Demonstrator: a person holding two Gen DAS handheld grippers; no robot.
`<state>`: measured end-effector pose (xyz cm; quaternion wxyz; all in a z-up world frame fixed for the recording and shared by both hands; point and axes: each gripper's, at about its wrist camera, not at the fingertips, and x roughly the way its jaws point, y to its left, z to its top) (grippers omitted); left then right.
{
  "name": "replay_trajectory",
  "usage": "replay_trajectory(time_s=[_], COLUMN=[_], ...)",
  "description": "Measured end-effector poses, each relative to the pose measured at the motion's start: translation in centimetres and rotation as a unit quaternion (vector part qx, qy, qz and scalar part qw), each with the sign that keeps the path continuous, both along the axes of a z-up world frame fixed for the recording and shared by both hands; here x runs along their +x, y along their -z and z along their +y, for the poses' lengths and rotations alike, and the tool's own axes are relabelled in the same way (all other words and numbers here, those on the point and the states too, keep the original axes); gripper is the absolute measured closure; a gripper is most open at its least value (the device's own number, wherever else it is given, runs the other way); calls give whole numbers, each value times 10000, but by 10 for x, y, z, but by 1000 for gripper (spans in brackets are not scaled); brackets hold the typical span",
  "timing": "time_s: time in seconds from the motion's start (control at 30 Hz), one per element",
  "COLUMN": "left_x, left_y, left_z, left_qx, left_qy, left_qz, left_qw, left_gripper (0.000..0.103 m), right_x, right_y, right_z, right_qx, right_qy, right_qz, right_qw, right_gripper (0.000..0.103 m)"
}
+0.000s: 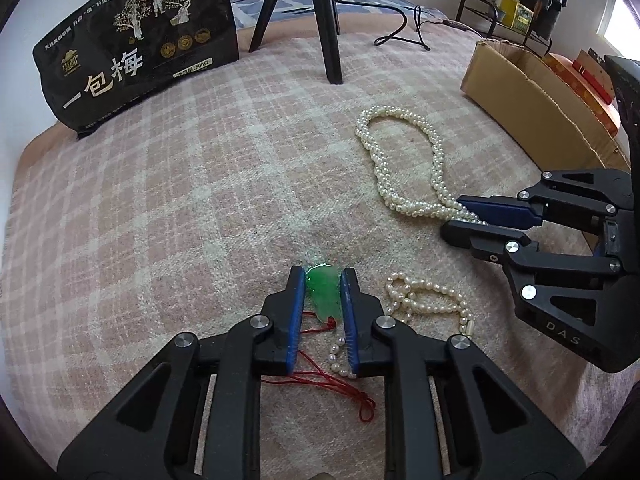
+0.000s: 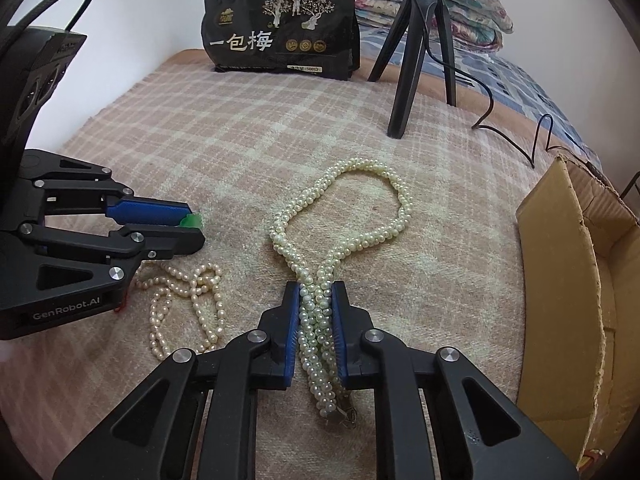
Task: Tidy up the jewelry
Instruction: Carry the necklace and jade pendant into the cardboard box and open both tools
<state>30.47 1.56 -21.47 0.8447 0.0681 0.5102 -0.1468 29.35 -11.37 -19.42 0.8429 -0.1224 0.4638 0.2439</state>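
My left gripper [image 1: 322, 280] is shut on a green jade pendant [image 1: 325, 294] whose red cord [image 1: 340, 388] trails on the plaid blanket beneath it. My right gripper [image 2: 316, 294] is shut on a thick twisted pearl necklace [image 2: 360, 208]; its loop lies flat on the blanket ahead and its clasp end hangs behind the pads. In the left wrist view the right gripper [image 1: 460, 216] clamps the necklace [image 1: 400, 160] at the right. A thin pearl strand [image 1: 424, 300] lies loose between the grippers; it also shows in the right wrist view [image 2: 188, 304], beside the left gripper [image 2: 192, 228].
An open cardboard box [image 2: 568, 280] stands at the right, also seen in the left wrist view [image 1: 532, 92]. A black snack bag [image 2: 280, 36] leans at the back. A black tripod [image 2: 416, 52] with a cable [image 2: 500, 120] stands on the blanket. Folded bedding lies behind.
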Motion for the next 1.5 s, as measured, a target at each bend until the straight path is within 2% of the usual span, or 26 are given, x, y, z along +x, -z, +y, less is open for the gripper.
replay_trajectory(time_s=[0.27,0.53,1.1,1.5], left_x=[-2,-5,-41,-66], left_y=[-2,-35,-113,-162], left_z=[10,34,27,-3], left_qx=[-328,-757,-945,-1114], left_qy=[-111,-474,-373,-172], left_qz=[-87,-319,-947,-1254], left_qw=[9994,9955,9903,9857], left_gripper=[87,87,88,88], right_x=[-2,-6,-28,-57], right_y=[-3,-24,-103,-156], right_z=[-1,-11,-33,-84], right_qx=[42,275,543,718], right_qy=[26,69,177,505], right_qz=[-15,-144,-741,-1145], right_qw=[10000,9995,9956,9895], right_gripper=[90,90,91,92])
